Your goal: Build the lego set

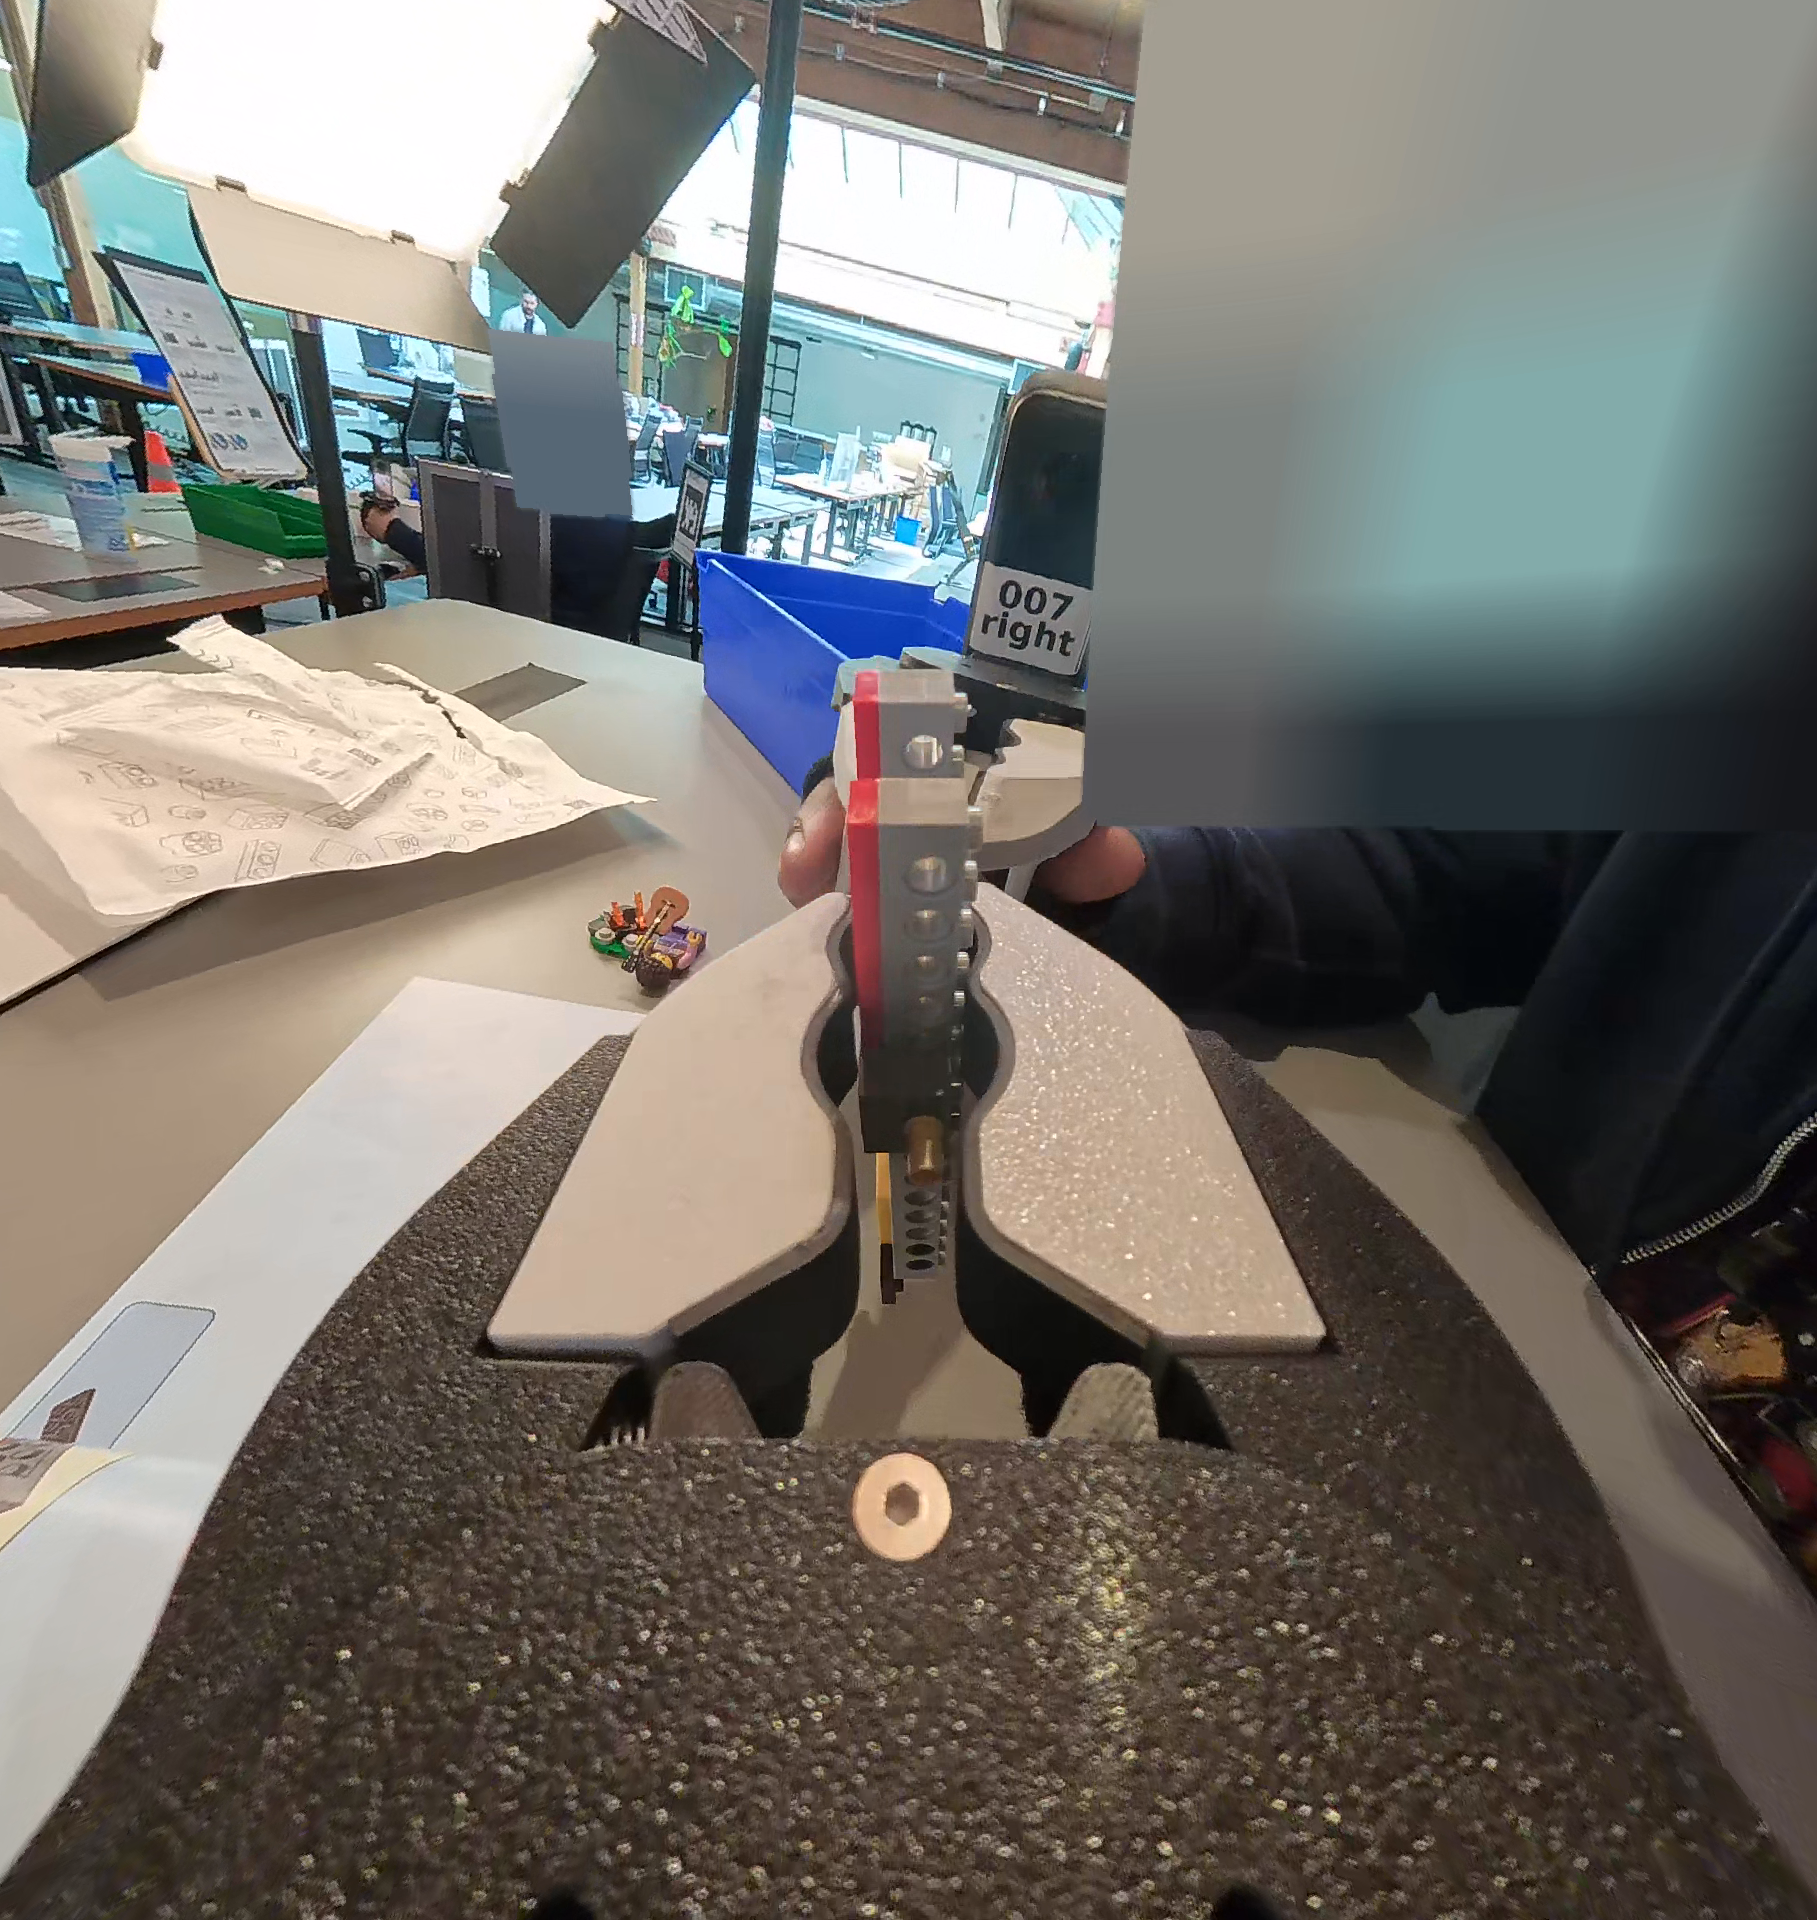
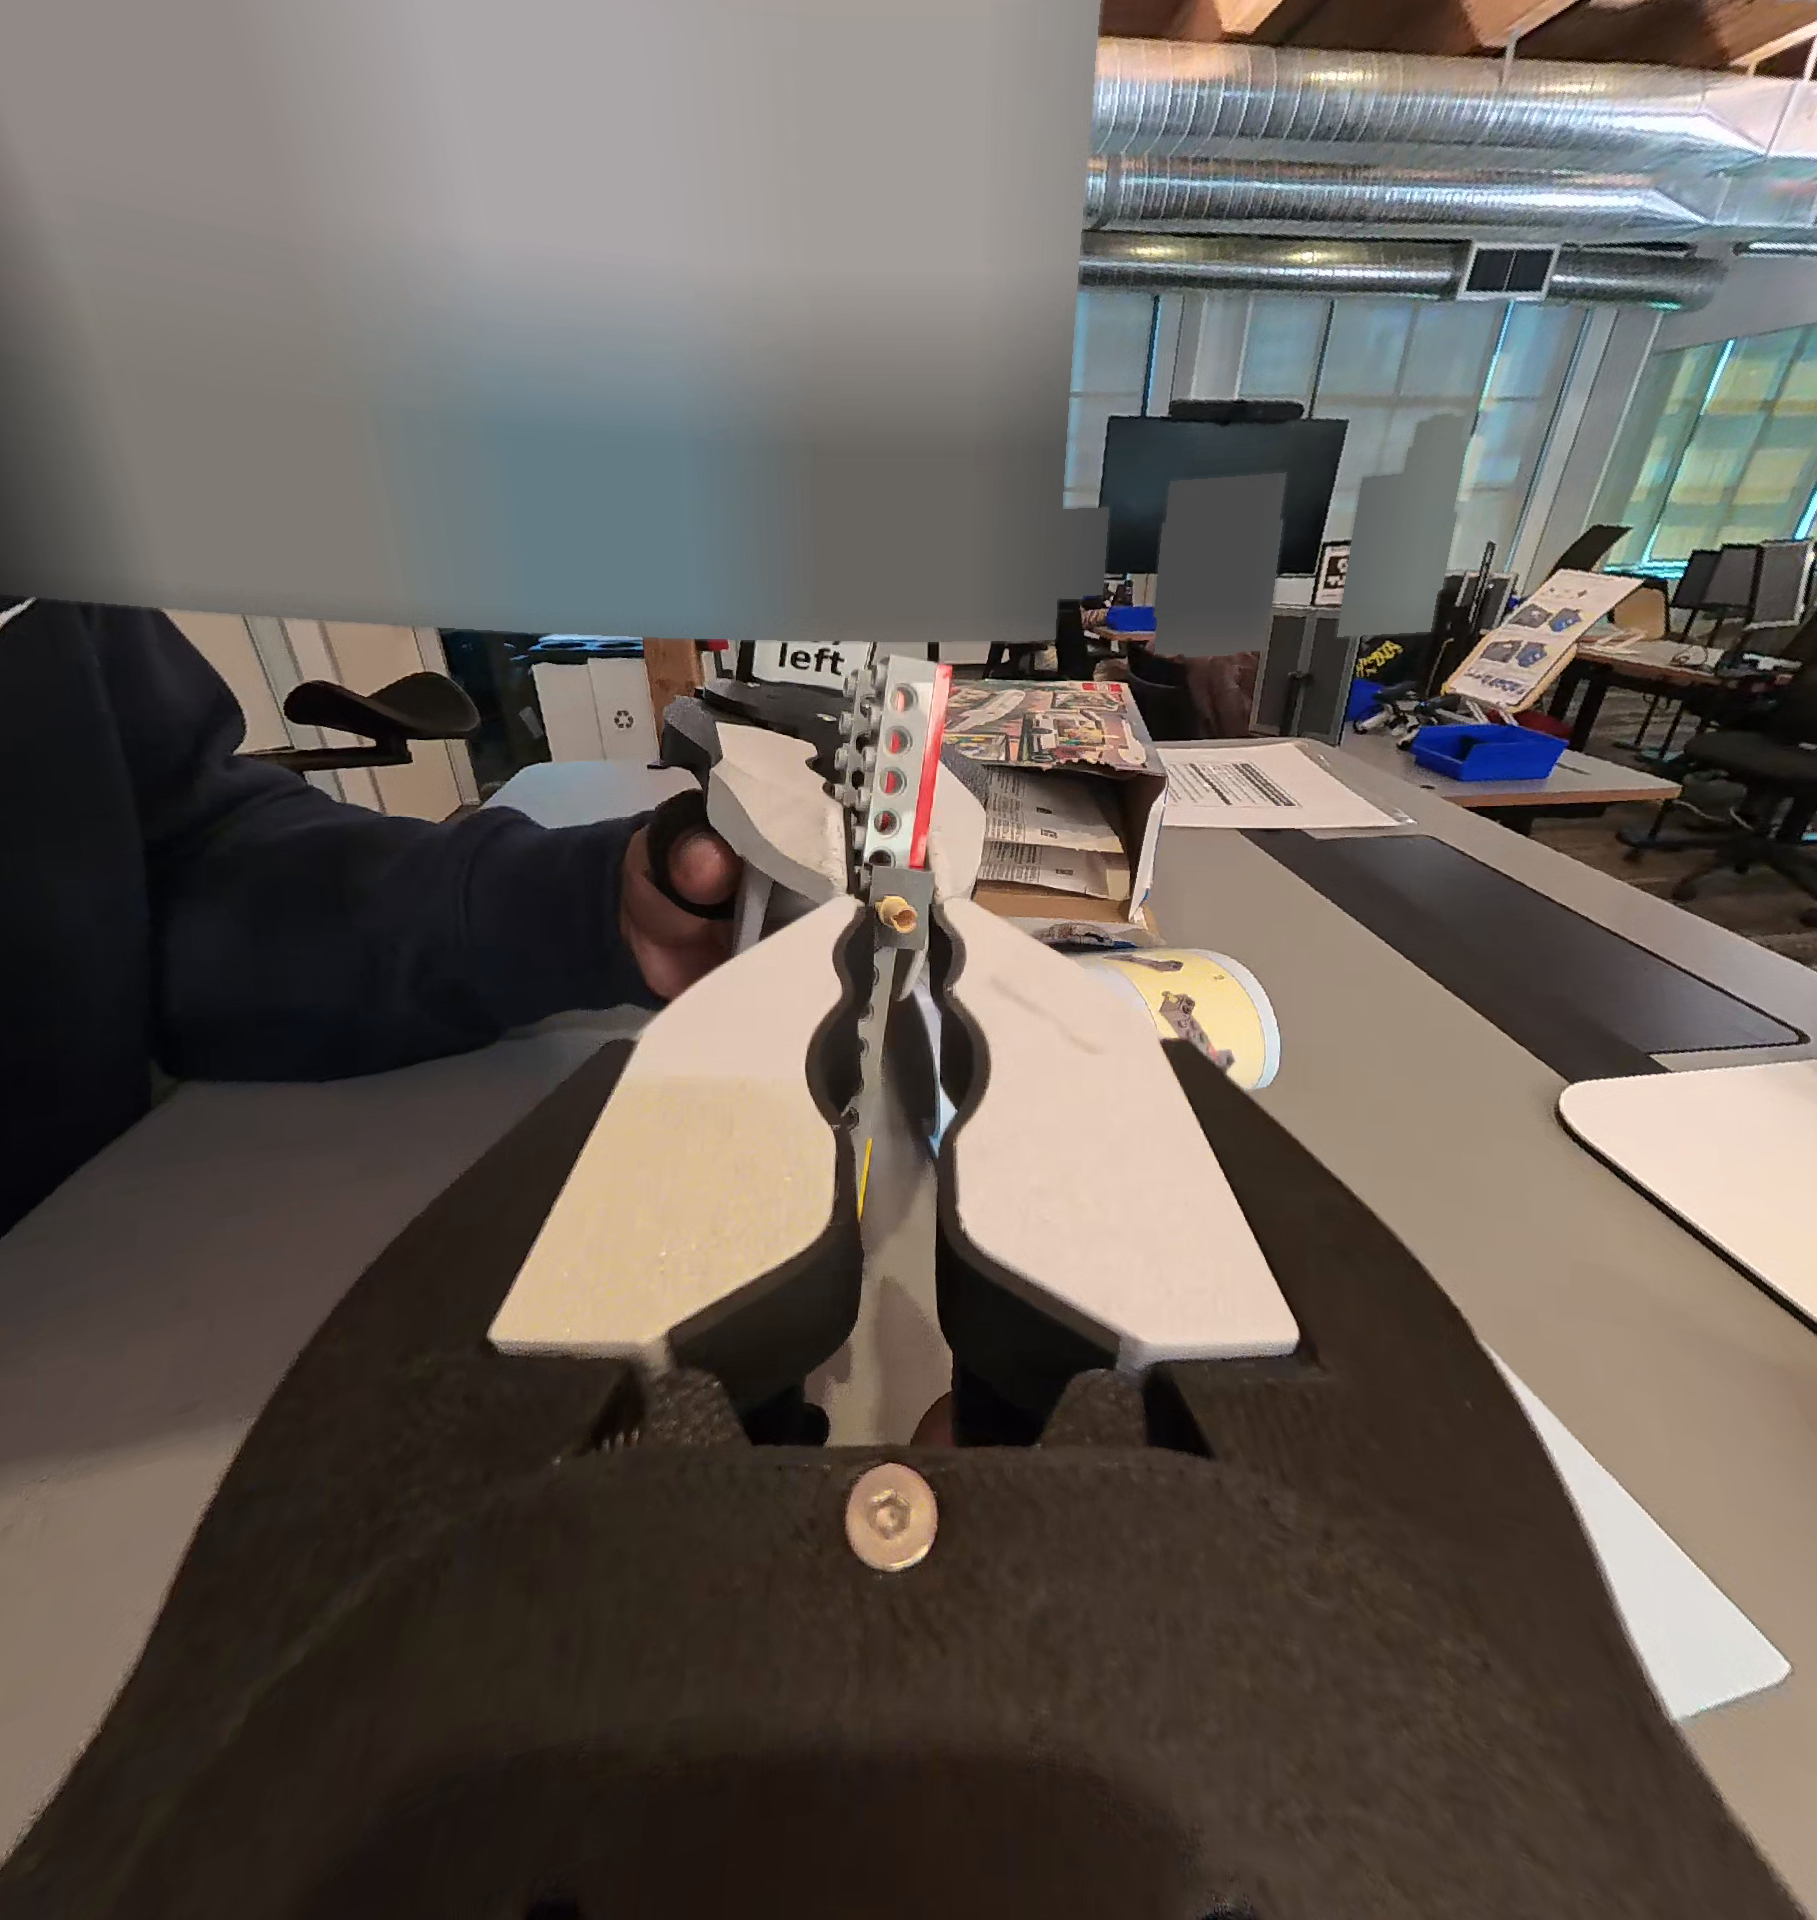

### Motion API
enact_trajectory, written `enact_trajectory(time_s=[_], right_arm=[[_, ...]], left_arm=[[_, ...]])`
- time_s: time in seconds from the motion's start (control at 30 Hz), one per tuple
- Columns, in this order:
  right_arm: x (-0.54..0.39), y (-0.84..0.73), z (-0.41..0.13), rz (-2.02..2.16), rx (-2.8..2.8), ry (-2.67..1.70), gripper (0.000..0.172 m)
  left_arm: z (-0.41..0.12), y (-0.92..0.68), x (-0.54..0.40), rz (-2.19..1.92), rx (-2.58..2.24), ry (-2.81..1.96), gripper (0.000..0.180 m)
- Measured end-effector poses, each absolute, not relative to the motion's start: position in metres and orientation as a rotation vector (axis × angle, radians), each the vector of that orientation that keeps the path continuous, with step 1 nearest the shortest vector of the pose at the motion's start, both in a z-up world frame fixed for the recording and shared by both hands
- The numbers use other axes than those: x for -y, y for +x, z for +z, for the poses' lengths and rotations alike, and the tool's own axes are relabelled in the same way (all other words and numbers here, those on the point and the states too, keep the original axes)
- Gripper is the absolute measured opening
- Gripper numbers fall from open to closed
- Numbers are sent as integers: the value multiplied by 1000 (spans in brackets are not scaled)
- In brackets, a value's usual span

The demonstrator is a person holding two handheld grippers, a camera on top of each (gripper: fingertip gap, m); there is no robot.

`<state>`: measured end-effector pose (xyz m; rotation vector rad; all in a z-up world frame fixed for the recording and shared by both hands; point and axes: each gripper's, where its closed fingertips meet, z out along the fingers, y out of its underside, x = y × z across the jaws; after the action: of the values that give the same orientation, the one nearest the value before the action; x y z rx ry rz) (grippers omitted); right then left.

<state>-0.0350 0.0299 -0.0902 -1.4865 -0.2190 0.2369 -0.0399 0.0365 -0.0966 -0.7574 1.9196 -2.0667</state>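
Both jaws stand narrow, each clamped on the same brick build: grey holed beams with a red strip, held upright in the air between the two grippers. The left gripper pinches the red-edged beams; the right gripper pinches the thin grey end by the tan pin. Judged from this, squeeze evenly and keep both ends in line, so nothing twists apart. Below is a grey desk with torn paper, a small figure pile, a blue bin and an opened box. Beyond lies an open office.
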Motion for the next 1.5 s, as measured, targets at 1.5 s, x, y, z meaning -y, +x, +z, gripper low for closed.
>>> enact_trajectory(time_s=[1.5], right_arm=[[-29, -58, -107, 336, 331, -1618, 4]], left_arm=[[-103, -56, -26, -2081, -2032, -629, 15]])
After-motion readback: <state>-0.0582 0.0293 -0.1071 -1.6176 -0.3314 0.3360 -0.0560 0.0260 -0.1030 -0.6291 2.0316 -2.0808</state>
